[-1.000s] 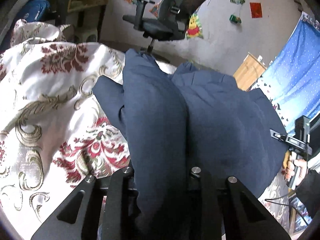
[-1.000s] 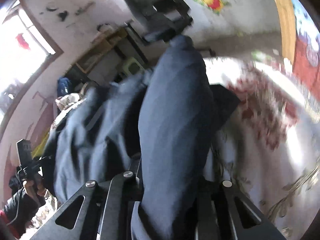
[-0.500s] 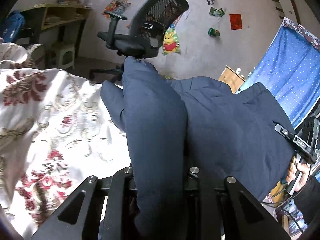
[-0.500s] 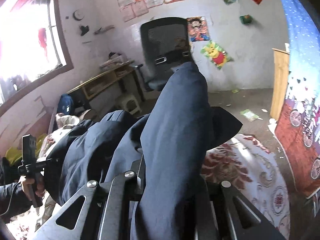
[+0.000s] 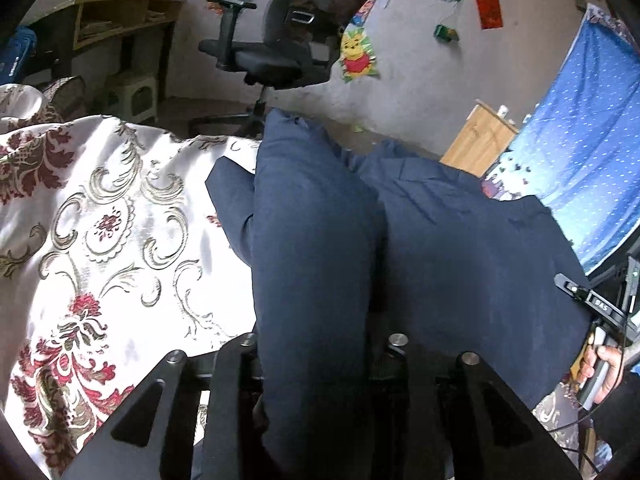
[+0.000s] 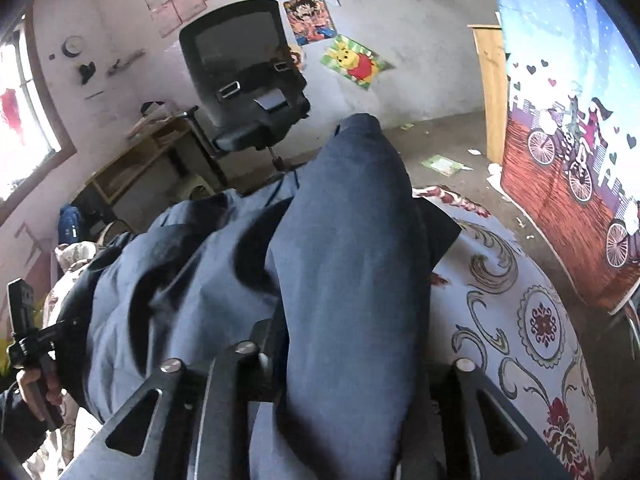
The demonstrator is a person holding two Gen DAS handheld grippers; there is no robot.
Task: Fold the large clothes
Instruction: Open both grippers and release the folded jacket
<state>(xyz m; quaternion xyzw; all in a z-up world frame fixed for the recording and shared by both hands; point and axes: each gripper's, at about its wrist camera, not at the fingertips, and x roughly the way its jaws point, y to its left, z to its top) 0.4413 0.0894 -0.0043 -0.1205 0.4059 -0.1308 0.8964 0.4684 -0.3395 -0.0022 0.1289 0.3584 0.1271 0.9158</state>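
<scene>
A large navy garment (image 5: 312, 240) lies spread over a bed with a white, red and gold floral cover (image 5: 100, 240). A thick fold of it rises between the fingers of my left gripper (image 5: 320, 344), whose jaws are opening; the cloth still fills the gap and hides the pads. In the right wrist view another fold of the garment (image 6: 352, 260) arches up between the fingers of my right gripper (image 6: 340, 352), also opening with cloth filling the gap. The rest of the garment sags between the two grippers. Each view shows a hand (image 5: 598, 364) on the other gripper's handle at the garment's far edge.
A black office chair (image 5: 280, 52) stands just past the bed's far edge, with a wooden desk (image 5: 120, 20) and a stool to its left. A blue patterned curtain (image 5: 592, 160) and a wooden cabinet (image 5: 480, 144) are on the right. The bed cover (image 6: 520, 320) lies bare right of the garment.
Both grippers have carried the garment's edge across the bed, and the right view has swung from blurred to steady. The fingers of both stand slightly wider apart, with cloth still between them.
</scene>
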